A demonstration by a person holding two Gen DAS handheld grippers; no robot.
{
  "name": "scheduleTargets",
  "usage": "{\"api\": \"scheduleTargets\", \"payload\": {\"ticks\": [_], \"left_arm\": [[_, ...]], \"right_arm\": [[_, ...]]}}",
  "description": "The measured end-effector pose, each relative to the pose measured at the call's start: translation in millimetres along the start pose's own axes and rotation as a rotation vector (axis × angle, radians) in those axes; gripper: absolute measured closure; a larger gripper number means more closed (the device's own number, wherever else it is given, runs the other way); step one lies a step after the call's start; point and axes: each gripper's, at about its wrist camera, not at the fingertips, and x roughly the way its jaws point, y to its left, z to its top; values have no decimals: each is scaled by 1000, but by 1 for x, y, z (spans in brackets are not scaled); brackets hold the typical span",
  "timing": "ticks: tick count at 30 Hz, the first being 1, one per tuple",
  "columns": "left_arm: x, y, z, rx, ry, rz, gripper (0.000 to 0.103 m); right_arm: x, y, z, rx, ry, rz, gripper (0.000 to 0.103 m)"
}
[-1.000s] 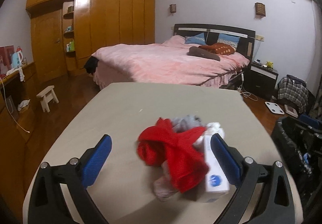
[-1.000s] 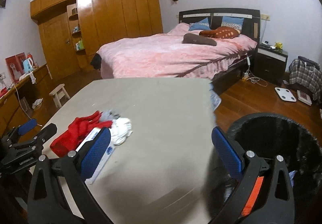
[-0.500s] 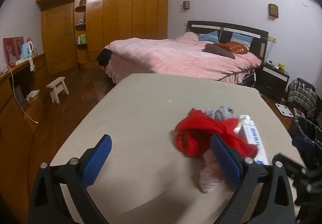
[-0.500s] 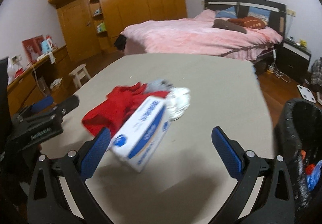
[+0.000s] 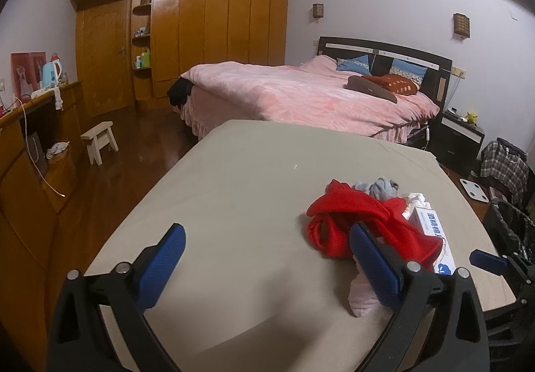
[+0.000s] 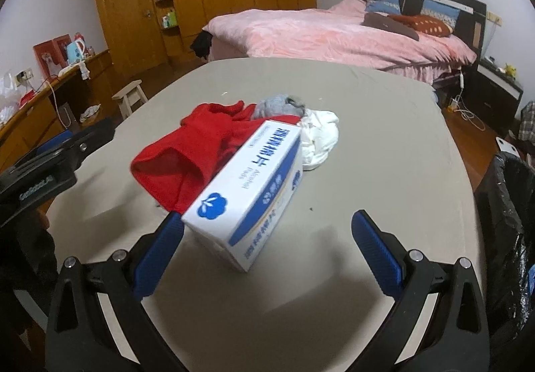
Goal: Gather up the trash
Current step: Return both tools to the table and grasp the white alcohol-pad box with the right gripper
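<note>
Bench (image 6: 384, 124) in beige, bearing a heap: red cloth (image 6: 187, 151), grey cloth (image 6: 277, 104), white wad (image 6: 319, 134), white-and-blue box (image 6: 254, 191) leaning against the red cloth. Right gripper (image 6: 267, 248) near the box's front end, jaws wide apart, empty. Left gripper (image 5: 267, 261) left of the heap, jaws wide, empty. Black-lined bin (image 6: 508, 204) just beside the bench's right edge. Pink bed (image 6: 334, 34) behind.

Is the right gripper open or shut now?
Open. The right gripper has its two blue fingers wide apart, and the white and blue box lies on the table between them, not clamped.
</note>
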Motion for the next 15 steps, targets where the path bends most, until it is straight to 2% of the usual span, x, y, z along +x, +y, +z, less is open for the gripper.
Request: {"api": "scheduleTargets", "payload": {"ticks": [9,15], "left_arm": [[-1,-10,-2,11,7,-18,6],[-1,-13,-3,15,9,-23,6]], "right_arm": [[-12,-34,9,-1,-50,-129,5],[-5,-39,8,37,-20,-65,6]]}}
